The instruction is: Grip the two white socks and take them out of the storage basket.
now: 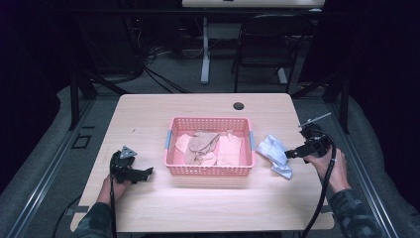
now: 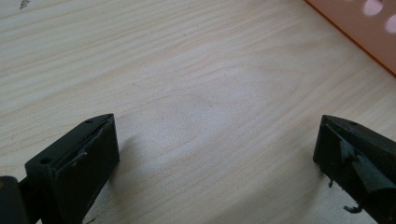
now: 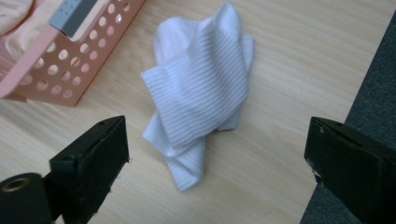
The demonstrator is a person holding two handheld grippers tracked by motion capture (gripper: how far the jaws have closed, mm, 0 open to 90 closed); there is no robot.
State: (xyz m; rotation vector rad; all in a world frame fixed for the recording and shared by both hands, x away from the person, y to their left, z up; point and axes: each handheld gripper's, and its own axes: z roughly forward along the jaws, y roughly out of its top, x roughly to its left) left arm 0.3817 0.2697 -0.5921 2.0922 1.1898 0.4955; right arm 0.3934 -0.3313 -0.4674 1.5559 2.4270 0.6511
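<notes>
The left gripper [image 1: 141, 173] rests low on the wooden table [image 1: 148, 119], its jaws spread wide with bare wood between them. Its own view adds a corner of the pink basket [image 2: 369, 35] just beyond and to the side of the far jaw, a closeness the high view leaves vague.

The right gripper [image 1: 293, 154] also has its jaws wide apart, gripping nothing. Just ahead of them lies a crumpled white cloth [image 3: 203, 88], near the table's edge. The right gripper view shows its fine ribbing and folded layers; in the high view it is a pale lump [image 1: 276, 154] touching the jaw tips.

Farther on, beyond the cloth, stands the basket [image 1: 208, 171]. The high view looks into it: peach and tan cloths [image 1: 210, 148] lie heaped inside.
</notes>
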